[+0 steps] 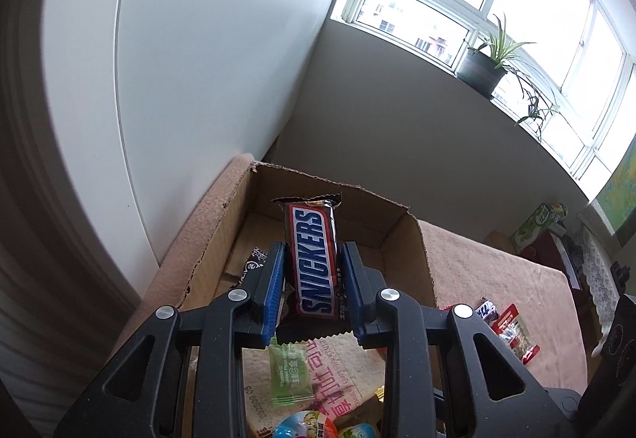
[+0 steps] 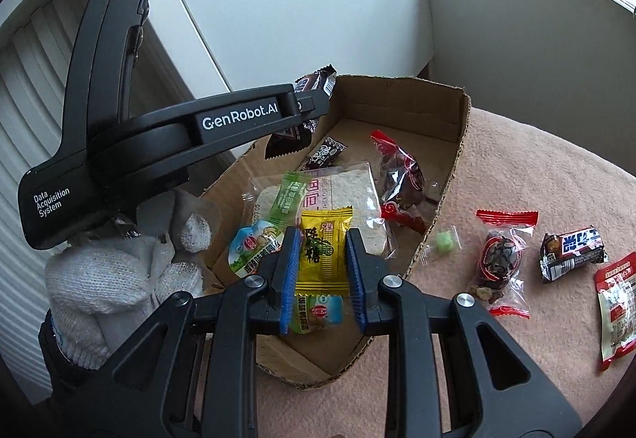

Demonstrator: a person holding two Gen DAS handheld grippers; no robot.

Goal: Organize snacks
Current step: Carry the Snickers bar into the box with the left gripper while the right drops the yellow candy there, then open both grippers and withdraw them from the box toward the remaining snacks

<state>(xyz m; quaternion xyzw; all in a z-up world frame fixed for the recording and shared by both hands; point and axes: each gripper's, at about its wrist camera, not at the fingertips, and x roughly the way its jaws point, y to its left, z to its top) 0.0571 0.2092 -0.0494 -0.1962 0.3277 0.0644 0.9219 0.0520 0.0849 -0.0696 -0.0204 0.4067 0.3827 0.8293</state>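
Note:
My left gripper (image 1: 312, 259) is shut on a Snickers bar (image 1: 314, 263) and holds it upright above the cardboard box (image 1: 401, 223). The right wrist view shows that gripper (image 2: 314, 106) over the box's far left wall (image 2: 397, 96), the bar (image 2: 306, 108) sticking out above and below it. My right gripper (image 2: 322, 251) is shut on a yellow candy packet (image 2: 324, 251), held above the near end of the box. Inside the box lie a bread packet (image 2: 353, 195), a green packet (image 2: 290, 195), a red packet (image 2: 397, 175), a dark small candy (image 2: 328, 154) and jelly cups (image 2: 254, 247).
On the pink tablecloth (image 2: 536, 175) right of the box lie a green candy (image 2: 443, 243), a red-ended dates packet (image 2: 501, 259), a second Snickers (image 2: 572, 247) and a red-white packet (image 2: 618, 299). A white cabinet (image 2: 278, 0) stands behind. A potted plant (image 1: 489, 60) sits on the windowsill.

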